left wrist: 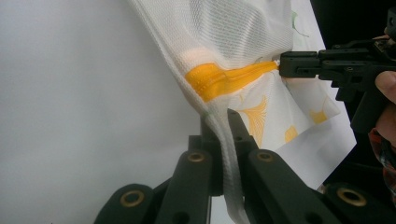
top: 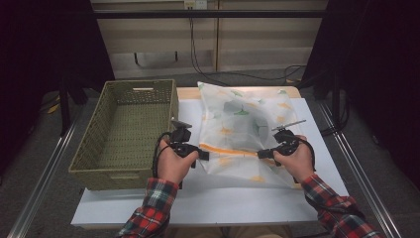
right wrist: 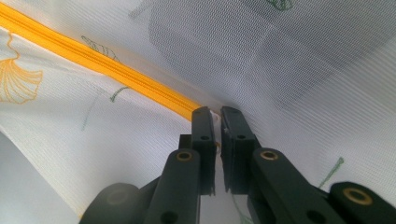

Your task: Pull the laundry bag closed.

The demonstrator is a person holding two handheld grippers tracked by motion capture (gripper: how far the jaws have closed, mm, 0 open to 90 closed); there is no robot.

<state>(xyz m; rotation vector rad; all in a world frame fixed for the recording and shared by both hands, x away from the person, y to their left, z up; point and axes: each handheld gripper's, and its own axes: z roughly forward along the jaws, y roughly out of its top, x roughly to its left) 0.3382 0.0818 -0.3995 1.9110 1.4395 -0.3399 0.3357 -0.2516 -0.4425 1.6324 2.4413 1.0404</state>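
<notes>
Spread over the table: a white sheet [top: 237, 203], bare along its near edge. On its left part, a woven basket [top: 99, 144], olive green, long side running away from the person, just beside the mesh bag and well left of the right gripper. Lying to the basket's right, on the middle of the sheet: a white mesh bag [top: 237, 119] printed with green and yellow leaves, something dark and rounded showing dimly through the netting. Running across the bag's near part, between the two grippers: an orange zipper [top: 230, 151].

At the zipper's left end, the left gripper [top: 204, 156], held in a hand with a plaid sleeve; in the left gripper view, jaws clamped on the bag's thick white edge seam [left wrist: 224, 154], just below the orange zipper [left wrist: 224, 77]. At the zipper's right end, the right gripper [top: 261, 154], likewise in hand; in the right gripper view, jaws drawn nearly together at the zipper's end [right wrist: 187, 105], pinching a small white bit of the bag [right wrist: 299, 93] there. Seen also from the left gripper view, that same right gripper [left wrist: 283, 64] touching the zipper's far end.
</notes>
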